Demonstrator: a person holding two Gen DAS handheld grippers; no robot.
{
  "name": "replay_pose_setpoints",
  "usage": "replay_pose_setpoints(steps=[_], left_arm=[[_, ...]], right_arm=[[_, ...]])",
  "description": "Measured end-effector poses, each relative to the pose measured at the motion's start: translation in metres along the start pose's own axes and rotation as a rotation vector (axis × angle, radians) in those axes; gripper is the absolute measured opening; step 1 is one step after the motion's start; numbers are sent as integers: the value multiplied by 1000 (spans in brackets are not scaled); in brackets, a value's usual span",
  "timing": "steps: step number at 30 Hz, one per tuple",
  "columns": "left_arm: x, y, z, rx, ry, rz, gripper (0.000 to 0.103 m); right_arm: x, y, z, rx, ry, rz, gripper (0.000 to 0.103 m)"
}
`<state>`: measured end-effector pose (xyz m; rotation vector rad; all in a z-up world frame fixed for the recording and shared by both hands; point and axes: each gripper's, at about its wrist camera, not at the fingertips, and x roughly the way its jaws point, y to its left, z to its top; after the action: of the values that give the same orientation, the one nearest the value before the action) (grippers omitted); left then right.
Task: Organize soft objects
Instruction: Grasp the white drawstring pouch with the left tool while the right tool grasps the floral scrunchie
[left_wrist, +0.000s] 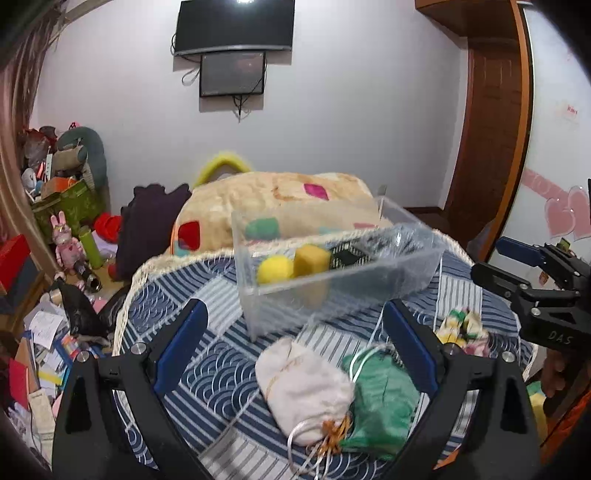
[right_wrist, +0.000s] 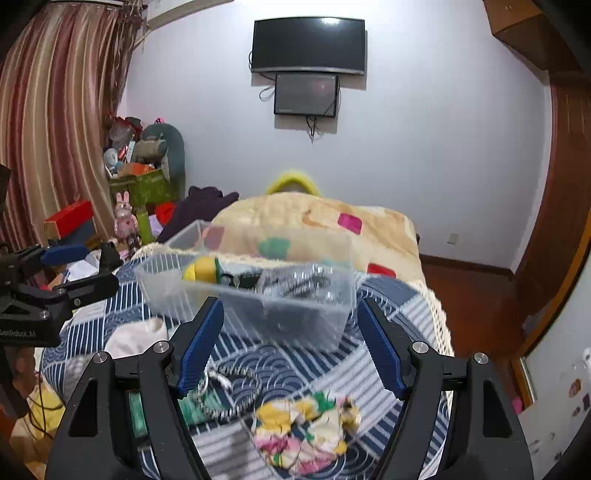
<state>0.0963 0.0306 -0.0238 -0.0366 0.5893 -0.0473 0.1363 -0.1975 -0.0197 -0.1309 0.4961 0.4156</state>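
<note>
Both claws stand released over the bed (left_wrist: 192, 373). The left gripper (left_wrist: 295, 354) hangs above a white pouch (left_wrist: 303, 387) and green pouch (left_wrist: 384, 398), which touch each other. The right gripper (right_wrist: 291, 347) hangs over a floral cloth (right_wrist: 306, 432). Farther up the quilt sits the clear bin (left_wrist: 332, 280) (yellow ball (left_wrist: 275, 269) and yellow sponge (left_wrist: 312, 260) inside).

I take the clear bin (left_wrist: 332, 273) on the bedspread (left_wrist: 207, 373) as my landmark. Inside it, a ball (left_wrist: 274, 270) lies left of a sponge block (left_wrist: 311, 260). Before the bin, nearer me, a drawstring pouch (left_wrist: 301, 387) lies left of and touching a second pouch (left_wrist: 384, 402). Before it to the right lies a patterned cloth (right_wrist: 308, 432). Behind the bin a folded blanket (left_wrist: 280, 203) is heaped.
</note>
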Motion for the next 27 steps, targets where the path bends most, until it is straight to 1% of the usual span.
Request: replay_pose_setpoints(steps=[8, 18, 25, 26, 27], left_arm=[[14, 10, -30, -40, 80, 10, 97], [39, 8, -58, -47, 172, 15, 97], [47, 9, -65, -70, 185, -34, 96], [48, 9, -66, -76, 185, -41, 94], [49, 9, -67, -84, 188, -56, 89]], right_arm=[[4, 0, -33, 23, 86, -8, 72], [12, -12, -64, 79, 194, -17, 72], [16, -15, -78, 85, 240, 5, 72], [17, -15, -80, 83, 248, 7, 72], [18, -15, -81, 83, 256, 14, 70]])
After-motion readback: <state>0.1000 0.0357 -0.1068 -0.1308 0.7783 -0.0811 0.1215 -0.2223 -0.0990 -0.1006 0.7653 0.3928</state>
